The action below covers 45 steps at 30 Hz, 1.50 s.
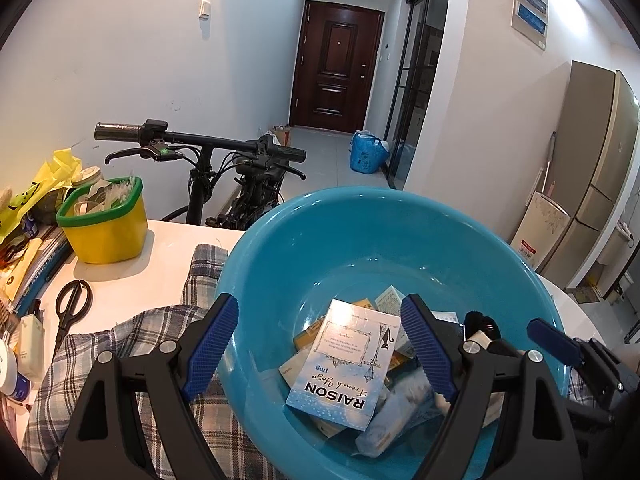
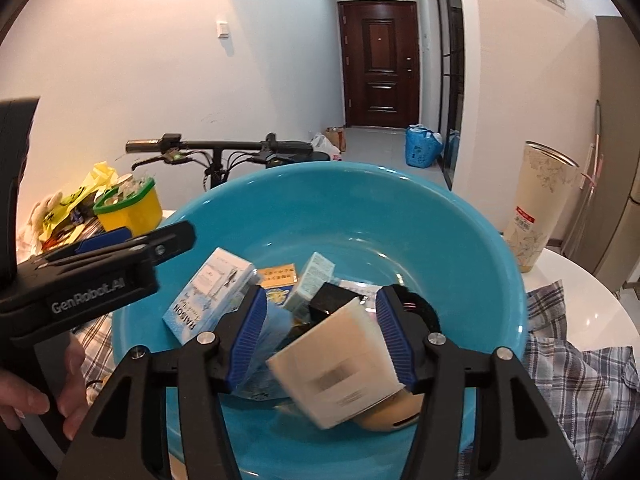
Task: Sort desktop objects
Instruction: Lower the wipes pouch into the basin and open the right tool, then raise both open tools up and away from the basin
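Here we have our left claw (image 1: 320, 344) open over the near rim of the blue basin (image 1: 280, 248), its pads touching nothing; the pale blue RAISON box (image 1: 344, 368) lies below it on the heap of packets in the basin. On our right, the right claw (image 2: 320, 340) is open too, with a cream box (image 2: 340, 364) tilted and blurred between its pads, apparently dropping free towards the heap. The danger, we judge, is that the box lands on its edge on the uneven pile and tips against the near wall, or knocks the RAISON box askew. The plaid cloth (image 1: 160, 336) under the basin could also let it slide if we bump the rim.

Only the left view shows the scissors (image 1: 72, 304) lying on the worktop (image 1: 168, 256) and the full yellow tub (image 1: 104, 224). Only the right view shows the cream box itself, a tall patterned canister (image 2: 536, 208), and the hand (image 2: 36, 392) holding the left handle.
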Motion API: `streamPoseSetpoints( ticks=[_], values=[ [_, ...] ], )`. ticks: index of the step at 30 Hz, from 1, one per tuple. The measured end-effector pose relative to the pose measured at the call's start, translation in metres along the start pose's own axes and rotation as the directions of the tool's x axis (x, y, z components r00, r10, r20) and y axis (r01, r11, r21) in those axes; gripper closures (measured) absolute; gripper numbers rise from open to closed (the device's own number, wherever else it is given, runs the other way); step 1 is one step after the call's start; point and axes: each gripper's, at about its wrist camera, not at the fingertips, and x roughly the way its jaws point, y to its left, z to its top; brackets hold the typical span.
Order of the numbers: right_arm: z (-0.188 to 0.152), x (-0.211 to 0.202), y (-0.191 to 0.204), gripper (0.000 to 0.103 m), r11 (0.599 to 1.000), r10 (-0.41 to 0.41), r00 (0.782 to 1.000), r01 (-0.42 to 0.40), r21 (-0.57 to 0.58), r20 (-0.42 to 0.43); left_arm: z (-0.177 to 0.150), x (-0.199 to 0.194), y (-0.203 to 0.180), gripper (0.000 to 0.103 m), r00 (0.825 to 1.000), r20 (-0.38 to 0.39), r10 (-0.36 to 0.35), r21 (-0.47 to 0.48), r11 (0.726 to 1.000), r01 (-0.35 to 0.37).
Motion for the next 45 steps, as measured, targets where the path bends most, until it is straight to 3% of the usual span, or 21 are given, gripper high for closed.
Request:
streamPoseSetpoints(
  ticks=[3,8,11,17,22,25,27,31,35,39,42,45],
  values=[
    [0.002,-0.003,-0.006,0.035,1.000,-0.023,1.000,0.023,0.010,0.016,0.000,-0.004,-0.003,0.018,1.000,0.016,0.003,0.018,1.000,-0.003],
    [0.007,-0.010,-0.018,0.032,0.997,-0.063,0.997,0.061,0.042,0.040,0.002,-0.016,-0.012,0.018,0.997,0.072,0.006,0.059,0.998,-0.010],
    [0.010,-0.017,-0.025,0.020,0.994,-0.089,0.994,0.084,0.075,0.069,0.003,-0.028,-0.017,0.018,0.993,0.121,0.006,0.082,0.996,-0.016],
    [0.017,-0.031,-0.028,0.009,0.992,-0.119,0.987,0.115,0.045,0.107,0.011,-0.055,-0.021,0.017,0.984,0.166,-0.065,0.087,0.995,0.051],
    [0.023,-0.044,-0.028,0.007,0.990,-0.140,0.979,0.137,0.031,0.148,0.016,-0.085,-0.022,0.000,0.964,0.251,-0.082,0.083,0.995,0.063],
    [0.026,-0.055,-0.027,0.007,0.991,-0.135,0.975,0.132,0.031,0.177,0.018,-0.108,-0.021,0.000,0.940,0.328,-0.092,0.085,0.994,0.067],
    [0.029,-0.062,-0.025,0.000,0.991,-0.136,0.972,0.137,0.010,0.191,0.020,-0.120,-0.020,0.000,0.929,0.357,-0.097,0.090,0.993,0.070],
    [0.033,-0.078,-0.021,0.000,0.987,-0.152,0.959,0.159,-0.010,0.237,0.022,-0.142,-0.019,0.000,0.910,0.401,-0.105,0.091,0.993,0.075],
    [0.038,-0.097,-0.023,0.000,0.992,-0.124,0.952,0.125,0.014,0.279,0.023,-0.159,-0.013,0.000,0.888,0.456,-0.059,0.027,0.998,0.052],
    [0.042,-0.121,-0.024,0.000,0.992,-0.129,0.932,0.124,0.036,0.338,0.028,-0.172,-0.007,0.000,0.884,0.463,-0.069,0.010,0.997,0.073],
    [0.046,-0.139,-0.025,0.000,0.993,-0.116,0.929,0.107,0.045,0.352,0.028,-0.178,-0.006,0.000,0.878,0.475,-0.066,0.005,0.997,0.072],
    [0.046,-0.160,-0.023,0.000,0.994,-0.111,0.919,0.102,0.045,0.378,0.030,-0.182,-0.011,0.000,0.893,0.445,-0.063,0.048,0.998,0.046]
  ],
)
